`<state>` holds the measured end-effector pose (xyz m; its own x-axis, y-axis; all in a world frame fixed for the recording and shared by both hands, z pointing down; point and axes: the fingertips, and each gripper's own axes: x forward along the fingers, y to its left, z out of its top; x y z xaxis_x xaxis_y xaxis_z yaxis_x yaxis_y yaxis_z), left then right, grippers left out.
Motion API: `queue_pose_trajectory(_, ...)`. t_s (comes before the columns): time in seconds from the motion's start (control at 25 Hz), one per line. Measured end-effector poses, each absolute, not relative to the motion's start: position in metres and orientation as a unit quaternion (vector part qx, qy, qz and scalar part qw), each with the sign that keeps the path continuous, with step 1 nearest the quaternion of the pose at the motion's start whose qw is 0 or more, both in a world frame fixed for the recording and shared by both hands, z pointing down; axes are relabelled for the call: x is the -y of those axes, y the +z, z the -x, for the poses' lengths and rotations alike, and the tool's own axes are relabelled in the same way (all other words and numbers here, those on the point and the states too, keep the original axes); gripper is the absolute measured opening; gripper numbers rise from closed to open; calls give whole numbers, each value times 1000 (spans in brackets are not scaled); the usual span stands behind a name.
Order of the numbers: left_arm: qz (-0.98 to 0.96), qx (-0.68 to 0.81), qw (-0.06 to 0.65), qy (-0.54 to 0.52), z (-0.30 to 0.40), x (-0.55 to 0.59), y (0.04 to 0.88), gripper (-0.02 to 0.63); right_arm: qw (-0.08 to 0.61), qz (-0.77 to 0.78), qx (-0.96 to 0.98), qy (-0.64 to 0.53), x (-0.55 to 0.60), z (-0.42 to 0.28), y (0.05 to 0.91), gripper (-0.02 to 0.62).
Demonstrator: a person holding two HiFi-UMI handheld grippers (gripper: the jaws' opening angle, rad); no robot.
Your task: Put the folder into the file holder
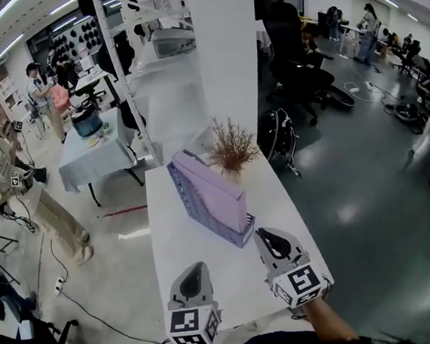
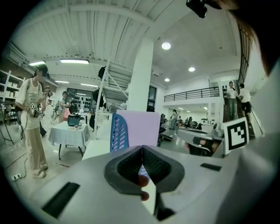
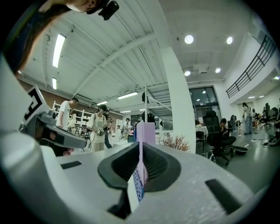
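Note:
A lilac folder (image 1: 218, 191) stands upright inside the blue perforated file holder (image 1: 191, 195) in the middle of the white table (image 1: 210, 274). My left gripper (image 1: 196, 267) is over the table's near part, short of the holder, its jaws shut and empty (image 2: 141, 149). In that gripper's view the folder (image 2: 142, 127) and the holder (image 2: 118, 133) stand ahead. My right gripper (image 1: 261, 233) is just beside the holder's near end, jaws shut with nothing between them (image 3: 141, 147). Its view looks edge-on along the folder (image 3: 146, 131) and the holder (image 3: 137, 186).
A dried brown plant (image 1: 232, 150) stands at the table's far end against a white pillar (image 1: 224, 45). Left of the table are a cloth-covered table (image 1: 92, 153) and standing people (image 1: 5, 188). Black chairs (image 1: 296, 69) stand at the right. The table's front edge is by my hands.

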<state>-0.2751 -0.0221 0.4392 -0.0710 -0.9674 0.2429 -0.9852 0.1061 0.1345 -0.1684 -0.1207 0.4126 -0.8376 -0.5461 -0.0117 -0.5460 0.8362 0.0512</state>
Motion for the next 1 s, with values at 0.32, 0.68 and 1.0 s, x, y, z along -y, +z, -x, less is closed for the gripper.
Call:
queue_pose_trajectory(0.32, -663, 737, 127, 28, 269, 13, 438, 5, 4, -290, 957, -16, 112, 154, 414, 3)
queue_pose_trajectory(0.68, -653, 748, 115, 29, 240, 20, 425, 5, -5, -269, 963, -4, 115, 120, 401, 2)
queue_pose_trajectory(1.0, -654, 749, 103, 31, 196, 27, 416, 5, -21, -262, 965, -15, 114, 80, 389, 2)
